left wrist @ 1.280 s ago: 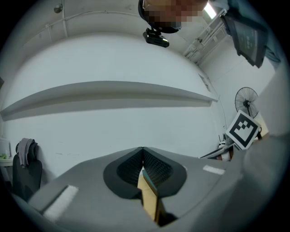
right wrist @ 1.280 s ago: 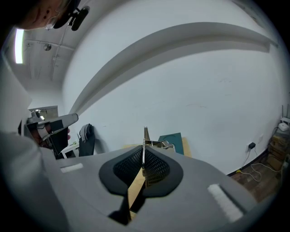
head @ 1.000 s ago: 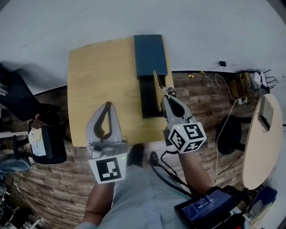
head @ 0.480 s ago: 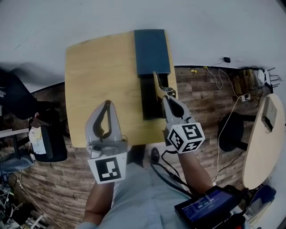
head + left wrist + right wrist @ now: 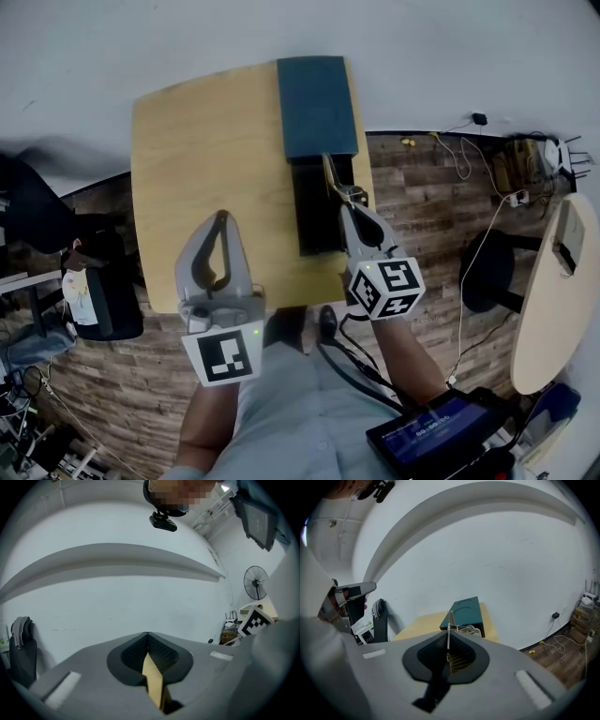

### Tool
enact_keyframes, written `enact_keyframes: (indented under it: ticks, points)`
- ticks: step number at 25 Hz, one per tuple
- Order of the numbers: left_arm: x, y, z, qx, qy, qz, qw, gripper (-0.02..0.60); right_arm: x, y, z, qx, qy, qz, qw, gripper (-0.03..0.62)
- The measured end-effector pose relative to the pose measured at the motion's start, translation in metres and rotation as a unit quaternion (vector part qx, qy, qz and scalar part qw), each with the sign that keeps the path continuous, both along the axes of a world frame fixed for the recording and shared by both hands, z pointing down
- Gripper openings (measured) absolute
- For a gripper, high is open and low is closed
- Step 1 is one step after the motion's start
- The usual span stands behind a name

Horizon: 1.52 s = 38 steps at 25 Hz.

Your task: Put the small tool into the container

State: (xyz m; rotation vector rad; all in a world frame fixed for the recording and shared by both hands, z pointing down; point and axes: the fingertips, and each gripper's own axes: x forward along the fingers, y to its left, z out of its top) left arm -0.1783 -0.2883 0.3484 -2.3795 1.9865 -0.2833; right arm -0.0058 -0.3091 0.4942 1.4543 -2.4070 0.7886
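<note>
A dark teal container [image 5: 316, 108] stands at the far right of the wooden table [image 5: 206, 150], with its dark open part [image 5: 314, 211] reaching toward me. My right gripper [image 5: 352, 199] is shut on the small tool [image 5: 330, 173], a thin yellowish strip that juts forward over the open part. In the right gripper view the tool [image 5: 449, 623] rises from the closed right gripper [image 5: 449, 639], with the teal container [image 5: 466, 613] just beyond. My left gripper [image 5: 221, 217] hangs shut and empty over the table's near left; in its own view the left gripper [image 5: 147, 634] faces a white wall.
A black chair [image 5: 103, 300] stands left of the table. On the right are a black stool [image 5: 492, 272], a round light table [image 5: 553, 300] and cables on the wood-pattern floor. A device with a screen [image 5: 436, 431] sits by my right arm. A fan [image 5: 255, 583] stands farther off.
Almost nothing: the head view has drifted slightly, while both grippers keep their places over the table and the right one still grips the tool.
</note>
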Motion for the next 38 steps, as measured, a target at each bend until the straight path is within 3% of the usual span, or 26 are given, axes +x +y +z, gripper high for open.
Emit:
enact_keyframes:
  ticks: [38]
  points:
    - [-0.019, -0.012, 0.013, -0.008, -0.001, -0.005, 1.0000, 0.012, -0.007, -0.006, 0.040, -0.069, -0.002, 0.015, 0.997, 0.006]
